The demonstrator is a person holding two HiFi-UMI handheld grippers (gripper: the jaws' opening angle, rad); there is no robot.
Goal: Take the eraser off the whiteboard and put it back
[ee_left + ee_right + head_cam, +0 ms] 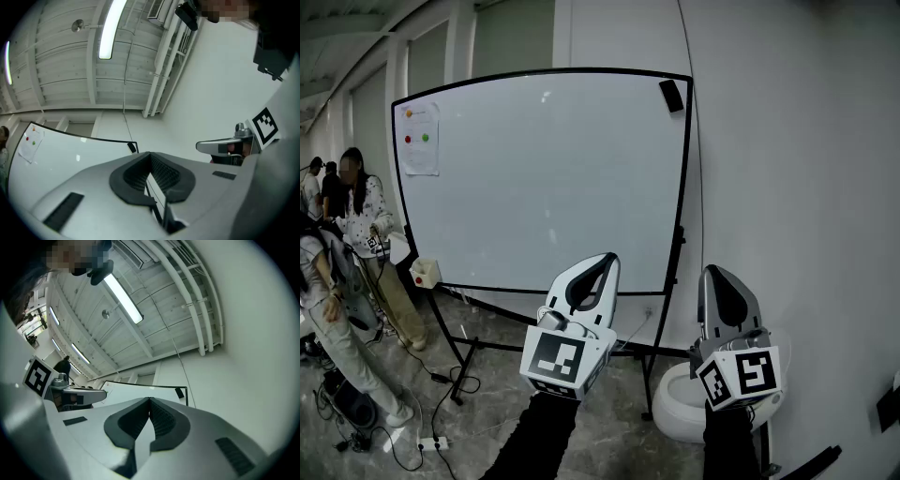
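Small black rectangular eraser (671, 95) high in top-right corner of white black-framed whiteboard (544, 178). Left gripper (602, 262), right gripper (713, 274): jaws together, empty, low before whiteboard. Risk: reaching up unopened, knocking eraser off.

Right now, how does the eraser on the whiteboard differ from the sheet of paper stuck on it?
The eraser is black; the paper sheet is white with coloured dots. The eraser sits in the board's upper right corner, the paper sheet in its upper left. The eraser is far smaller and tilted; the paper sheet hangs roughly upright. Both sit flat on the whiteboard.
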